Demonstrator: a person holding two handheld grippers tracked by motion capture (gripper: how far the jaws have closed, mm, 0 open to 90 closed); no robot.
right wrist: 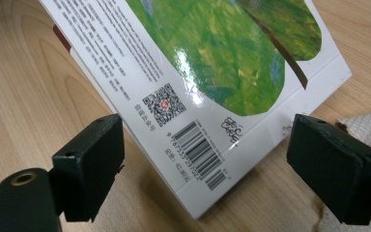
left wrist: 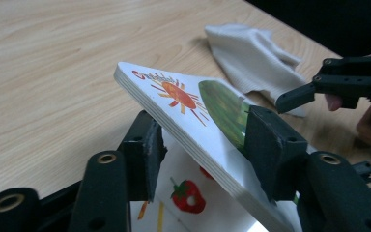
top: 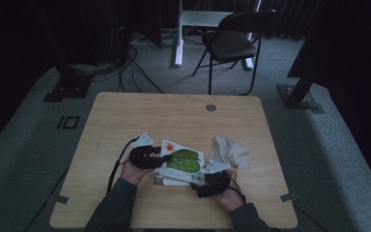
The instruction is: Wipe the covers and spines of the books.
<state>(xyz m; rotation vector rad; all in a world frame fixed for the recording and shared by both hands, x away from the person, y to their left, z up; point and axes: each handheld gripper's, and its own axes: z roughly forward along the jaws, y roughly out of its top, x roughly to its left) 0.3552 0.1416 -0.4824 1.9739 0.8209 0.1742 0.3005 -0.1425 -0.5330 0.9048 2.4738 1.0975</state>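
A board book [top: 183, 162] with a green leaf and a red sun on its white cover lies near the table's front middle. My left gripper [top: 162, 157] is at its left edge. In the left gripper view its jaws hold the raised stack of thick pages [left wrist: 183, 104], one pad beneath and one on the cover, and a strawberry page [left wrist: 188, 195] lies open below. My right gripper [top: 200, 186] stands at the book's near right corner. In the right gripper view it [right wrist: 203, 164] is open, its pads wide apart on either side of the barcode corner [right wrist: 198, 145], touching nothing.
A crumpled beige cloth [top: 229, 152] lies just right of the book, close to my right gripper [right wrist: 362, 125]. The wooden table [top: 125, 116] has a round grommet [top: 211, 107] at the back. A folding chair [top: 234, 43] and floor cables stand beyond the table.
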